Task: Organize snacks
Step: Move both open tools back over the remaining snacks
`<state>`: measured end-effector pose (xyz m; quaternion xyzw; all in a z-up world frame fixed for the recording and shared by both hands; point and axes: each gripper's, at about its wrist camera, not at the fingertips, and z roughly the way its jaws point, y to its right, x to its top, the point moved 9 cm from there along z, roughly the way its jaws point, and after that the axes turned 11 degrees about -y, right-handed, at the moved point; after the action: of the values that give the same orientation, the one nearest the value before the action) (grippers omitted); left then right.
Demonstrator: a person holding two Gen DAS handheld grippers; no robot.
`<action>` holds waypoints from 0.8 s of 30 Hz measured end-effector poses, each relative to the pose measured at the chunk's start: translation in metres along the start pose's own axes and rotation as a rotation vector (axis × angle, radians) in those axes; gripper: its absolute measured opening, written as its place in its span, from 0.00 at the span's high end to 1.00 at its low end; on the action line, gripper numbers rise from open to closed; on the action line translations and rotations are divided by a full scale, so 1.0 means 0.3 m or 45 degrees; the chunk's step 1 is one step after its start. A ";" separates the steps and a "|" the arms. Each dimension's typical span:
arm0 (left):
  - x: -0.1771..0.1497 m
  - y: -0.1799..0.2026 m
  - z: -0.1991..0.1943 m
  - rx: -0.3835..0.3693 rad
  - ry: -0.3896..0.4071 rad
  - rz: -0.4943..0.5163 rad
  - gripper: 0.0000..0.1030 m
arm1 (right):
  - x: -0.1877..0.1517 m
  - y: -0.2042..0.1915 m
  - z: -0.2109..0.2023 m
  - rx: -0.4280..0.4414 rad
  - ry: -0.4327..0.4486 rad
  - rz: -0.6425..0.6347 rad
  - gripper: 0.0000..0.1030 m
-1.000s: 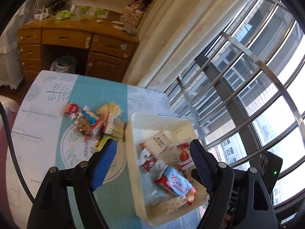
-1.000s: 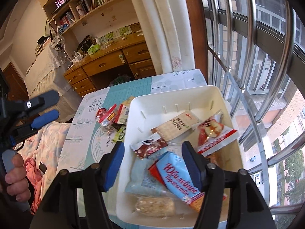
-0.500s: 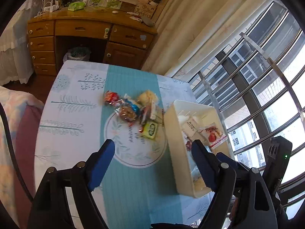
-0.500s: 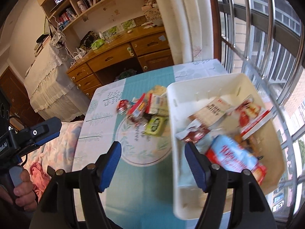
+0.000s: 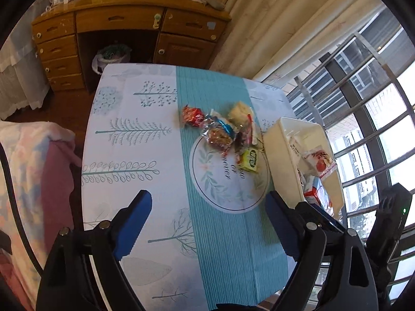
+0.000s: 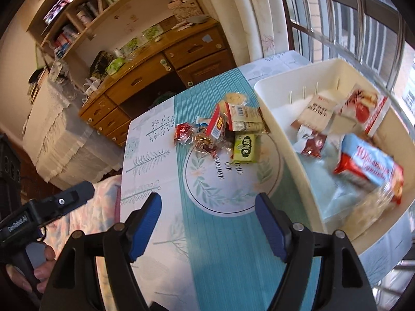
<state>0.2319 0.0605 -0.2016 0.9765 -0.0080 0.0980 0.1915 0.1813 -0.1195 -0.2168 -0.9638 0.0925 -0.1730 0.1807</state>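
Over the last second both grippers had swung away from the white bin (image 6: 306, 171), where they had been hanging over the packets already dropped inside, and had come round to face the bare tablecloth (image 5: 135, 140) on the near side of the loose snack pile (image 5: 223, 132). That read as one deposit finished and the next pick about to start, since several snacks still lay outside the bin. The left gripper (image 5: 207, 225) had its jaws opening, already wide, with nothing between them but cloth. The right gripper (image 6: 207, 223) was opening too and was likewise empty. The pile sat well ahead of both sets of fingers, beyond the round printed emblem, with the green packet (image 6: 245, 147) the nearest piece and a red-wrapped sweet (image 6: 182, 133) on its far left edge; the bin stood just beside the pile, to its right
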 end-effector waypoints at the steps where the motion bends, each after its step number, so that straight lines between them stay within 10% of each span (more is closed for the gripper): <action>1: 0.016 -0.009 0.010 -0.006 -0.010 -0.013 0.15 | 0.004 -0.004 0.010 -0.006 -0.003 0.014 0.27; 24: 0.402 -0.064 0.428 0.084 -0.142 -0.230 0.15 | 0.112 0.110 0.354 -0.309 0.047 -0.036 0.27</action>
<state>0.3753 0.0327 -0.3018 0.9830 0.0725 0.0259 0.1664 0.2475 -0.1243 -0.3122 -0.9765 0.1024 -0.1806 0.0585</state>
